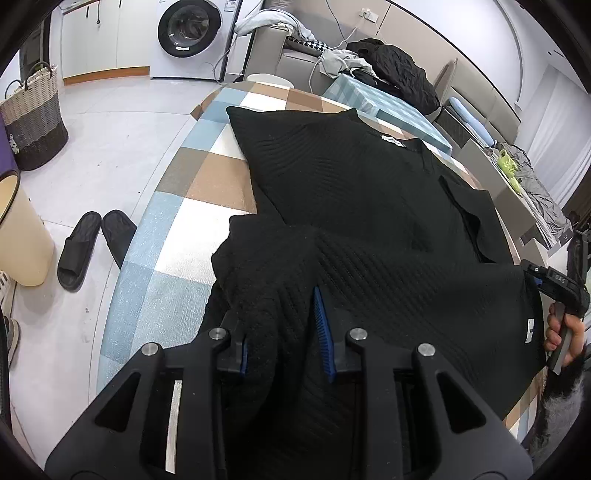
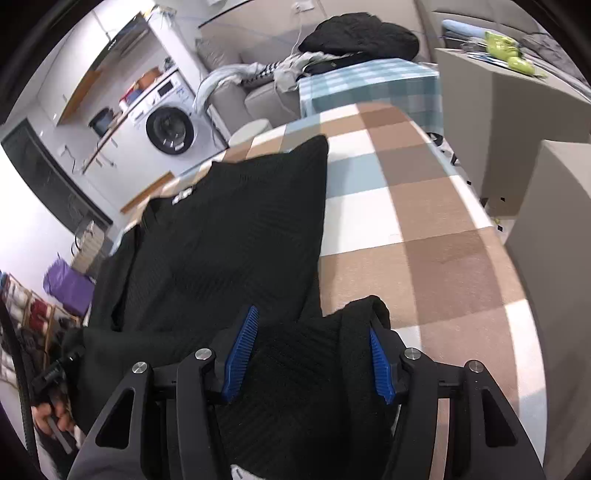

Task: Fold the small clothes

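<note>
A black ribbed knit sweater point(image 1: 351, 177) lies spread on the checkered table point(image 1: 184, 206), white neck label at the far side. Its near hem is lifted and folded back over the body. My left gripper point(image 1: 284, 328) has its blue pads around a bunched corner of the sweater; the jaws stand fairly wide with fabric between them. My right gripper point(image 2: 314, 350) likewise has the other hem corner of the sweater point(image 2: 229, 229) between its blue pads, jaws apart around thick cloth. The right gripper also shows at the right edge of the left wrist view point(image 1: 554, 284).
A washing machine point(image 1: 188, 33) and a woven laundry basket point(image 1: 33, 118) stand at the far left. Black slippers point(image 1: 92, 243) lie on the floor by the table. A sofa with piled clothes point(image 1: 391, 66) is behind the table. A beige cabinet point(image 2: 498, 122) stands right of the table point(image 2: 424, 221).
</note>
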{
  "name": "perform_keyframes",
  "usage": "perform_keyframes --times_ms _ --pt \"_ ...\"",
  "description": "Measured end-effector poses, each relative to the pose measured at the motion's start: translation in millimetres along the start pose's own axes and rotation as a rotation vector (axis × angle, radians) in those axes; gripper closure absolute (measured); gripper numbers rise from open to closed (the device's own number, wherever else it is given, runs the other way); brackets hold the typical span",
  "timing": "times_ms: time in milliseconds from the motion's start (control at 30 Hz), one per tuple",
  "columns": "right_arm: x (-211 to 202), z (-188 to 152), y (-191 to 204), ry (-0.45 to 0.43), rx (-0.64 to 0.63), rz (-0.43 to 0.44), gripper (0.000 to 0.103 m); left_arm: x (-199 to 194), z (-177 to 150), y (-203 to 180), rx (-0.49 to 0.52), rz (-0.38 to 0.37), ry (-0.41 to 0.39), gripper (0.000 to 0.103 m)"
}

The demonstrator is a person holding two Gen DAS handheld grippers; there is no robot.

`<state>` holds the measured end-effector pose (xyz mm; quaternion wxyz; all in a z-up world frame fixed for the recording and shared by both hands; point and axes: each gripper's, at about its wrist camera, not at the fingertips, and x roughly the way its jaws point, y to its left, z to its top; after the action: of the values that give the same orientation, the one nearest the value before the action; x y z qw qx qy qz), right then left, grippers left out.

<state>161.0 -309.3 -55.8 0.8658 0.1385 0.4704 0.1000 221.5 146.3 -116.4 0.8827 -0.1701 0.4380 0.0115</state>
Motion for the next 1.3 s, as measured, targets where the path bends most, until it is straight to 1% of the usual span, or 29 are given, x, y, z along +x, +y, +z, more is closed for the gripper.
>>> perform_keyframes --times_ms 133,200,267,300,333,433,633,833,900,933,967,1000,1033,1067,1167,1200,1233,1300 --pt "11.3 -2.0 5.9 0.023 -0.051 -0.005 0.047 1.4 0.5 0.4 -0.003 -0.002 0.004 0.079" --pt "14.8 -3.9 11.1 0.028 -0.085 -0.032 0.055 1.6 0.3 0.2 -0.005 -0.003 0.005 0.079" --pt "17.0 -8.9 17.7 0.024 -0.140 -0.085 0.071 1.8 0.2 -0.1 0.003 0.002 0.002 0.079" --pt "17.2 -12.4 21.2 0.022 -0.166 -0.106 0.073 2.2 0.0 -0.8 0.009 0.005 0.002 0.079" --pt "17.2 -14.9 22.1 0.020 -0.177 -0.115 0.076 2.3 -0.1 -1.6 0.012 0.006 0.001 0.079" --pt "14.2 -20.4 20.2 0.019 -0.168 -0.127 0.079 2.4 -0.3 -4.5 0.025 0.009 0.001 0.079" --pt "-3.9 -42.8 16.2 0.024 -0.161 -0.133 0.079 3.6 0.5 -11.7 0.058 0.007 0.011 0.079" --pt "-27.7 -67.1 4.4 0.031 -0.112 -0.130 0.079 -3.9 -12.1 -20.1 0.086 -0.008 0.022 0.079" --pt "-32.6 -71.0 2.3 0.027 -0.102 -0.131 0.078 -7.0 -16.7 -21.3 0.094 -0.008 0.019 0.078" --pt "-34.1 -71.4 2.2 0.016 -0.105 -0.129 0.075 -9.3 -17.8 -19.9 0.090 -0.007 0.012 0.078" --pt "-34.9 -71.3 1.0 0.006 -0.101 -0.129 0.070 -10.8 -18.7 -19.0 0.084 -0.013 0.010 0.077" --pt "-39.5 -71.8 -2.2 -0.001 -0.090 -0.122 0.067 -13.0 -19.2 -16.8 0.075 -0.010 0.015 0.073" --pt "-44.7 -73.1 -4.6 -0.011 -0.076 -0.114 0.060 -15.3 -20.0 -15.1 0.066 -0.004 0.017 0.065" --pt "-54.5 -75.3 -7.9 -0.036 -0.061 -0.108 0.058 -20.4 -21.4 -11.5 0.049 0.005 0.011 0.062" --pt "-78.6 -83.7 -13.9 -0.065 -0.049 -0.103 0.058 -34.2 -29.3 -2.8 0.031 0.000 -0.001 0.059" --pt "-85.4 -88.6 -17.1 -0.066 -0.042 -0.105 0.058 -38.2 -32.9 -0.8 0.029 0.014 -0.001 0.054" --pt "-92.8 -95.5 -21.5 -0.065 -0.030 -0.105 0.057 -42.5 -37.6 1.2 0.027 0.027 -0.001 0.053" --pt "-104.4 -112.2 -31.5 -0.053 0.000 -0.097 0.056 -48.7 -46.7 5.7 0.019 0.028 0.003 0.053"
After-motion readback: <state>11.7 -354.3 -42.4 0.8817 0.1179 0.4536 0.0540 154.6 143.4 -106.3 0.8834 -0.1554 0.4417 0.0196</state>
